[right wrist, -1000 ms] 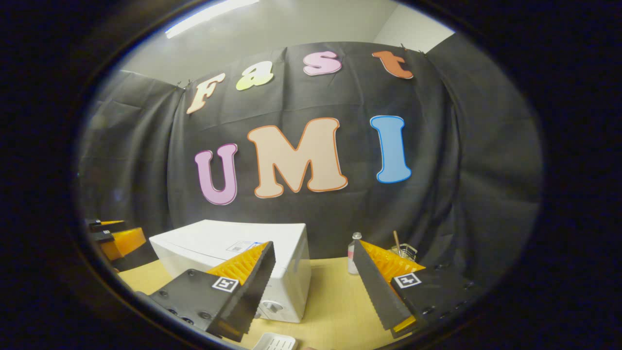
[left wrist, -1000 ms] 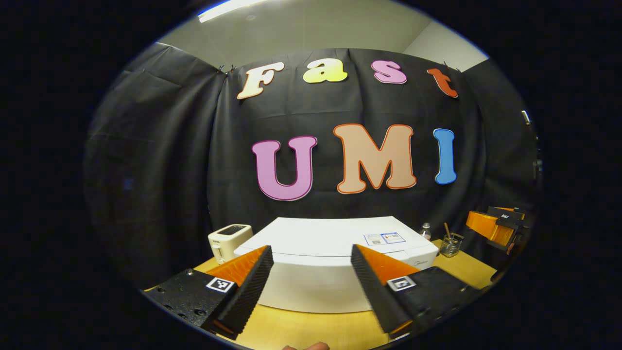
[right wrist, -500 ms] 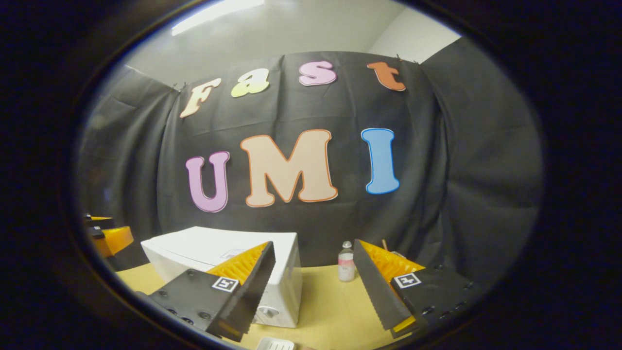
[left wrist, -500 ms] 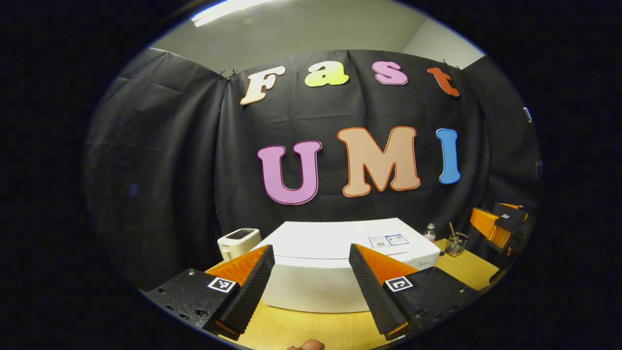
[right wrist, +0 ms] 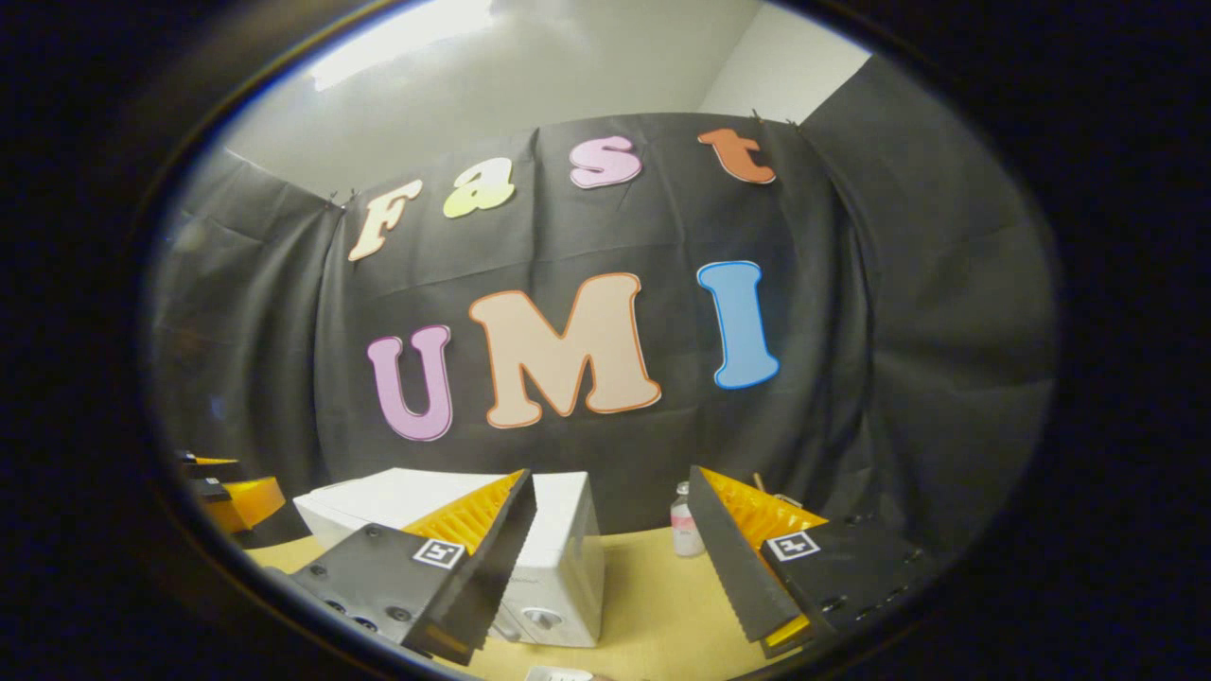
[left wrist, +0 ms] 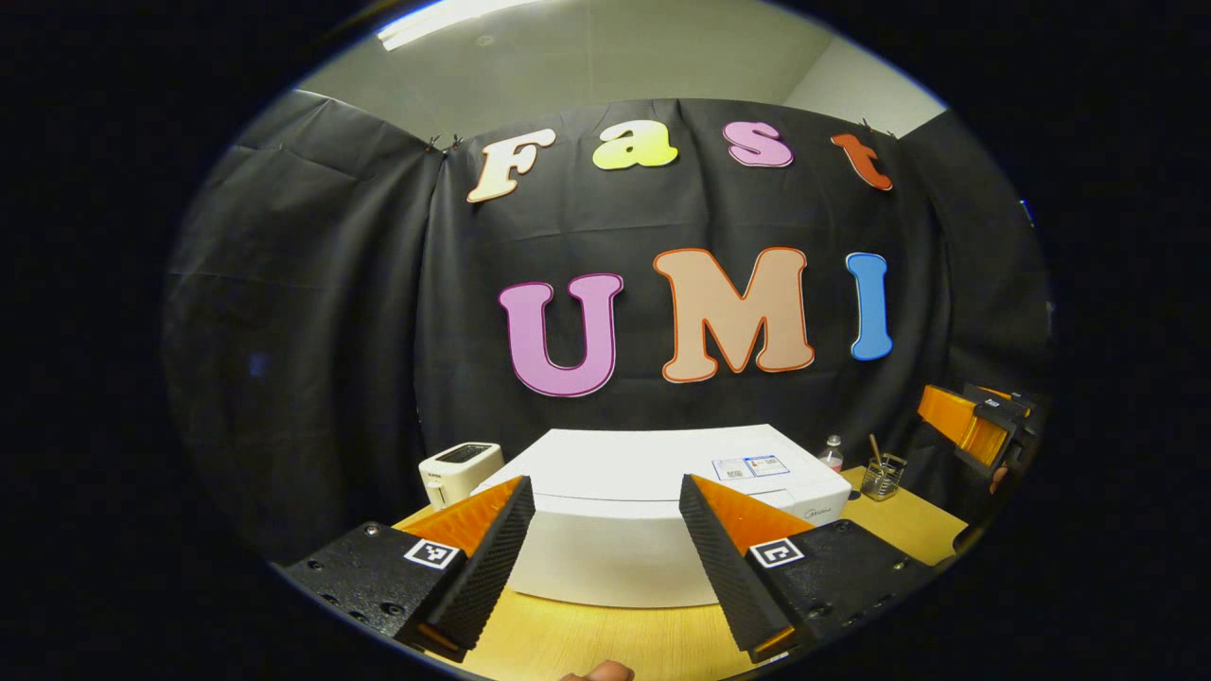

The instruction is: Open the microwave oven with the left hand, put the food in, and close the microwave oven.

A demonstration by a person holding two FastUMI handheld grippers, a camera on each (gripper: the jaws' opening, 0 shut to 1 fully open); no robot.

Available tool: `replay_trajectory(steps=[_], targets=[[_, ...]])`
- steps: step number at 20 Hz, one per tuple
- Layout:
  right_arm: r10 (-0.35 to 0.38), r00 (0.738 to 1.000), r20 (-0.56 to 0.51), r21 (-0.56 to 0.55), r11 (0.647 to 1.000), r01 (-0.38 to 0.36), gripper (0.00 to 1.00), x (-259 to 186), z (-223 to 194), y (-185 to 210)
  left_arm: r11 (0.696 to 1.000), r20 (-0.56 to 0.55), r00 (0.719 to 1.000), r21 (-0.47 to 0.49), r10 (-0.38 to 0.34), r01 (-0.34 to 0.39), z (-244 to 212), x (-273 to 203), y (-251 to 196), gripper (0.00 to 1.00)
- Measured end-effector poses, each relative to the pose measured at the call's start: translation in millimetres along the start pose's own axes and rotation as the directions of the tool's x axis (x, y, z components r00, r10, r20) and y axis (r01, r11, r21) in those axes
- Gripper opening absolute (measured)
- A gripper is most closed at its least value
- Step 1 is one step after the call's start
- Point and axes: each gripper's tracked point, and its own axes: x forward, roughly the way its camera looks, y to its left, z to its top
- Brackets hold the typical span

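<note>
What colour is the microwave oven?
White; the microwave oven shows best in the left gripper view.

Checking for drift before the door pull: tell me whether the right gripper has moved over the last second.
Yes. The right gripper tilted upward: the microwave and bottle sit lower in its view.

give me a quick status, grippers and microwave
Left gripper open, empty, facing the microwave. Right gripper open, empty, off its right corner. Microwave shut, untouched. Toaster and bottle flank it, nothing blocking.
</note>
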Motion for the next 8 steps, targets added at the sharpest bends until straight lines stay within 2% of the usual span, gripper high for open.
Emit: replay_trajectory(steps=[3,7,8], targets=[[-0.025,0.999,0.022,0.007,1.0,0.025,0.99,-2.7,7.0,-8.3,1.0,-0.005,1.0,0.006,0.006,-0.006,-1.0,-0.1,1.8,0.96],[-0.003,1.0,0.019,0.031,1.0,0.002,0.99,-4.9,7.6,-5.5,1.0,-0.004,1.0,0.005,0.008,-0.008,0.0,-0.1,1.3,0.96],[-0.001,1.0,0.022,0.029,1.0,0.001,0.92,-4.5,8.8,-5.4,1.0,-0.007,1.0,0.007,0.005,-0.005,-1.7,-0.9,0.6,0.96]])
